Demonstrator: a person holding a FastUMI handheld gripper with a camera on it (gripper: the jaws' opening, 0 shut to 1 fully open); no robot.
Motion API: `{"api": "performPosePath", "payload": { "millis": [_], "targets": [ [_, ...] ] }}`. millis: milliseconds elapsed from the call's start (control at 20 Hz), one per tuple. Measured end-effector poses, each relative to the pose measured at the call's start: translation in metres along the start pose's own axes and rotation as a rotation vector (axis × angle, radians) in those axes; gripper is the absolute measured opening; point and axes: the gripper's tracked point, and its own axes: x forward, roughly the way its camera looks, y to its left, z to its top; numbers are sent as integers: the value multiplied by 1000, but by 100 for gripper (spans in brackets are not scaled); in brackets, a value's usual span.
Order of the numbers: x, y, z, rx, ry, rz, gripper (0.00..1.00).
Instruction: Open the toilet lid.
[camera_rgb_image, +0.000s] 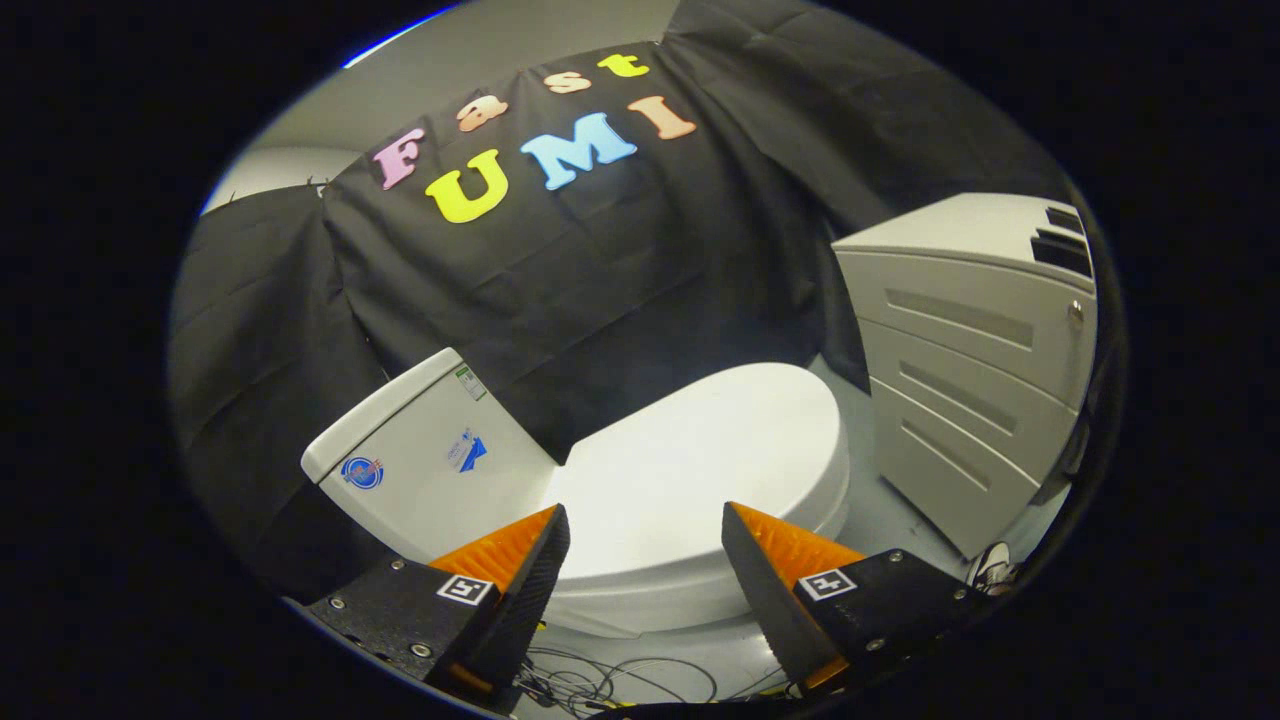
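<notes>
Gripper view: I see my gripper (645, 530) with its two fingers spread wide and nothing held between them; each finger carries one square marker tag on its upper face, two tags in all. Just ahead of the fingers, and seen through the gap between them, lies one toilet, its lid (700, 470) down flat and closed over the bowl; neither fingertip touches it, as far as I can tell. The lid's near edge runs across between the two fingertips, and its rounded far end points away toward the cabinet side. One tank (420, 465) stands beside the lid, beyond my left finger, and bears three stickers: one round on its lower face, one angular near the middle, one small near the top corner. One cabinet (975, 360) stands beyond my right finger, apart from the toilet, with three drawer fronts stacked one above another, each with a long recessed grip; a small round lock shows at the top drawer's far corner. One black cloth wall (620, 270) hangs behind toilet and cabinet. Below the fingers, a tangle of thin cables (600, 685) lies on the pale floor (890, 515). By the cabinet's near corner, beside my right finger, I see one shoe (992, 566), partly cut off.
</notes>
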Motion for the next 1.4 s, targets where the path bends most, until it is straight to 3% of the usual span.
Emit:
{"api": "performPosePath", "payload": {
  "millis": [600, 900, 1000, 1350, 1400],
  "targets": [
    [35, -99, -55, 359, 142, -136, 95],
    [57, -109, -62, 564, 116, -112, 88],
    [63, -114, -62, 646, 88, -101, 82],
    [74, -126, -66, 773, 66, -81, 20],
    [72, -125, -66, 779, 65, -68, 17]
  ]
}}
